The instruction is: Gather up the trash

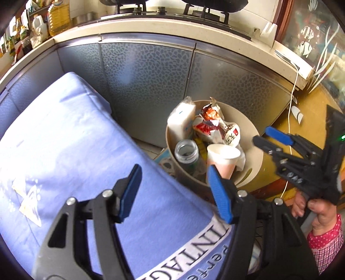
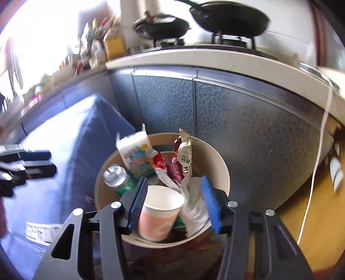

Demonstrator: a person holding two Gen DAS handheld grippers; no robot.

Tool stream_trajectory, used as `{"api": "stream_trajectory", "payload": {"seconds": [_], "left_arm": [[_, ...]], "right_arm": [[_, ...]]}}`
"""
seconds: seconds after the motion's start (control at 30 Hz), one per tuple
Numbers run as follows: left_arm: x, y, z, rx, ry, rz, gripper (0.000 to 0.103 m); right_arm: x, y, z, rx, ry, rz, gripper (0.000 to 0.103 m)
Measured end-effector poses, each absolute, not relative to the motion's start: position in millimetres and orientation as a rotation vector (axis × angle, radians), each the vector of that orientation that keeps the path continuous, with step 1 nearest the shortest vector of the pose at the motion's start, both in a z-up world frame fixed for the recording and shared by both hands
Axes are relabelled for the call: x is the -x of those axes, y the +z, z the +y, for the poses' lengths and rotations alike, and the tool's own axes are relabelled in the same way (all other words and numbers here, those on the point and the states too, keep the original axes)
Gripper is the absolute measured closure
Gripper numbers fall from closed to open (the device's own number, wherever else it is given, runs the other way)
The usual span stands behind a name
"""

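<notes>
Presently, item one was a paper cup, pink-banded and white inside, which lay mouth-up and tilted in the beige round bin, at its near edge; judged light, thin-walled and easily crushed, best taken across the rim or upper wall with a gentle pinch. The right gripper stood half-wide above it, the cup between the blue pads but apparently not pressed, so judged released. Packed behind the cup were a clear plastic bottle without a cap, judged light and slippery, a white tissue pack, soft and yielding, and crumpled snack wrappers, crinkly and nearly weightless, to be nipped at a fold. The left gripper hung half-wide and empty over a blue cloth-covered surface beside the bin. A hand in a red dotted sleeve held the right gripper's handle. Beyond stood grey patterned cabinet doors beneath a stove with dark pans.
</notes>
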State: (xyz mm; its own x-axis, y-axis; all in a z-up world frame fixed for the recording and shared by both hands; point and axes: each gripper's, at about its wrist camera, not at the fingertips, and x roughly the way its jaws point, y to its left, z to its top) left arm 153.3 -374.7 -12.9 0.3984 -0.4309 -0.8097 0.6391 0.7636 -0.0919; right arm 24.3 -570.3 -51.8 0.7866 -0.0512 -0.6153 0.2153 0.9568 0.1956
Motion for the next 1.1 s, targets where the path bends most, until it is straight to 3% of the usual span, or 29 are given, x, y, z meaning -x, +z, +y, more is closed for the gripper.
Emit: {"api": "stream_trajectory", "payload": {"seconds": [0.17,0.23,0.37,0.67,0.9,1.1], "left_arm": [[-129.1,-8.1,-358.4,-0.289,-0.655,0.876,0.042],[-119.5,-5.5,-351.5,-0.304,-0.637,0.850,0.032],[-101.1,-0.1,-339.3,-0.321,-0.604,0.808,0.029],[-78.2,13.5,-311.9,-0.291,-0.587,0.771,0.023],[-67.0,25.2,-297.1,-0.279,-0.570,0.721,0.007],[-63.8,27.0,-290.8,-0.276,-0.567,0.722,0.006]], "right_arm": [[15.2,-52.2,-555.2,-0.538,-0.205,0.608,0.051],[33.9,-53.9,-547.1,-0.621,-0.238,0.585,0.051],[59.7,-49.1,-526.4,-0.712,-0.296,0.521,0.051],[65.8,-31.9,-496.7,-0.737,-0.257,0.500,0.044],[64.5,-20.3,-483.2,-0.728,-0.231,0.483,0.037],[65.6,-18.5,-476.5,-0.723,-0.240,0.489,0.035]]}}
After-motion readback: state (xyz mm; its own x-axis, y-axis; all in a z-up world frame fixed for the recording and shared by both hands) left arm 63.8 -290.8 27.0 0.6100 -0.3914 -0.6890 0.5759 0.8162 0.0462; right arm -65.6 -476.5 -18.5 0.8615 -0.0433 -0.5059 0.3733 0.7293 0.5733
